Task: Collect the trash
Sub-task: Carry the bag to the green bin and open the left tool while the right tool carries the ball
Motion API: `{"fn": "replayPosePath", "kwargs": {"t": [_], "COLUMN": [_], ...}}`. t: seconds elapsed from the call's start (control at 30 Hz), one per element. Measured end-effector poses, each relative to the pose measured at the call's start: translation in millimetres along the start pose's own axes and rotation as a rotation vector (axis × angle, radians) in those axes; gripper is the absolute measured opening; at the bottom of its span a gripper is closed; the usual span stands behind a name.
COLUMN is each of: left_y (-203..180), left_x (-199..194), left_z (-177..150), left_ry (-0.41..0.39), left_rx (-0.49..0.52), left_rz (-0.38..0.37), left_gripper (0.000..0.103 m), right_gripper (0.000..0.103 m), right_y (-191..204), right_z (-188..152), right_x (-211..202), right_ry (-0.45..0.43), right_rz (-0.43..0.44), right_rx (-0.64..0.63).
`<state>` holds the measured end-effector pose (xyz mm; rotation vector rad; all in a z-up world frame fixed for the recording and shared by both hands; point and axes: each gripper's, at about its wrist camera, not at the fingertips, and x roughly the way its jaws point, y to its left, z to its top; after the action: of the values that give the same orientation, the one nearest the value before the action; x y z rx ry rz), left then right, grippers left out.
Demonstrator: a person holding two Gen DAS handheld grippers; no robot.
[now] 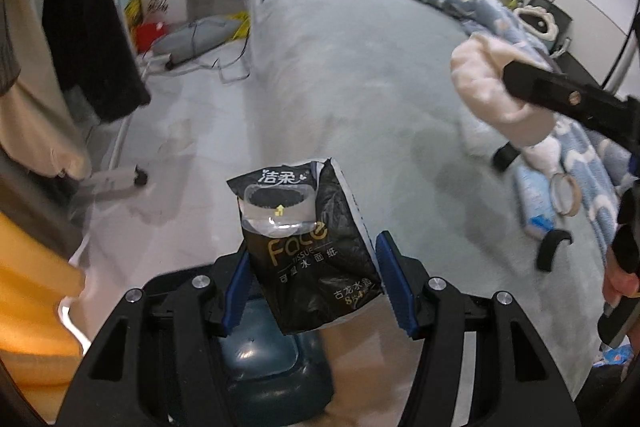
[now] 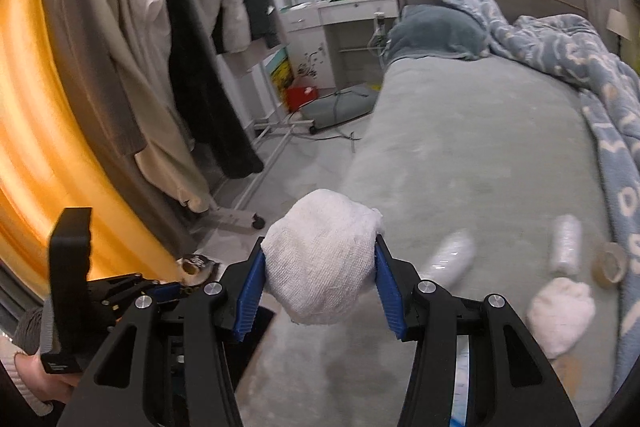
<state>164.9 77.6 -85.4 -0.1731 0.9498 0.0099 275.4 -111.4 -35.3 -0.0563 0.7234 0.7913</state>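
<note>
My left gripper [image 1: 316, 279] is shut on a black tissue packet [image 1: 308, 243] with gold "Face" lettering, held up over a dark blue bin [image 1: 264, 359] below it. My right gripper [image 2: 320, 279] is shut on a crumpled white tissue wad [image 2: 320, 259], held above the bed's near edge. The same wad [image 1: 488, 83] and the right gripper's black fingers [image 1: 560, 95] show at the right of the left wrist view. The left gripper [image 2: 160, 291] with the packet shows low left in the right wrist view.
A grey-green bed [image 2: 480, 147] holds another white wad [image 2: 560, 315], a plastic-wrapped roll [image 2: 566, 247], a bottle-like wrapped item [image 2: 448, 259], a tape roll [image 2: 610, 263] and a blue quilt [image 2: 600, 75]. A clothes rack [image 2: 180, 47] stands left. A white dresser [image 2: 340, 15] stands behind.
</note>
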Motion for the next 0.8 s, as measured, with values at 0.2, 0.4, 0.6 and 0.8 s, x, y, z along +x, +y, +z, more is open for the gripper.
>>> {"fn": "replayPosePath", "kwargs": {"t": [0.2, 0.4, 0.6, 0.8], "left_y": [38.2, 69.6, 95.8, 119.1], "left_x": [4.2, 9.8, 16.8, 30.5], "left_z": [-10.9, -23.9, -40.7, -63.1], "left_ry": [0.066, 0.132, 0.204, 0.312], "left_rx": [-0.093, -0.15, -0.189, -0.233], "left_rz": [-0.003, 0.02, 0.03, 0.017], "left_gripper": [0.062, 0.062, 0.062, 0.062], "right_gripper": [0.052, 0.052, 0.052, 0.052], "right_y": [31.9, 60.4, 85.7, 108.6], "right_z": [-1.0, -2.3, -7.7, -18.7], "right_x": [23.7, 51.2, 73.7, 97.1], "right_ry": [0.035, 0.079, 0.124, 0.182], "right_rz": [0.036, 0.079, 0.123, 0.149], "right_rx": [-0.031, -0.056, -0.072, -0.093]}}
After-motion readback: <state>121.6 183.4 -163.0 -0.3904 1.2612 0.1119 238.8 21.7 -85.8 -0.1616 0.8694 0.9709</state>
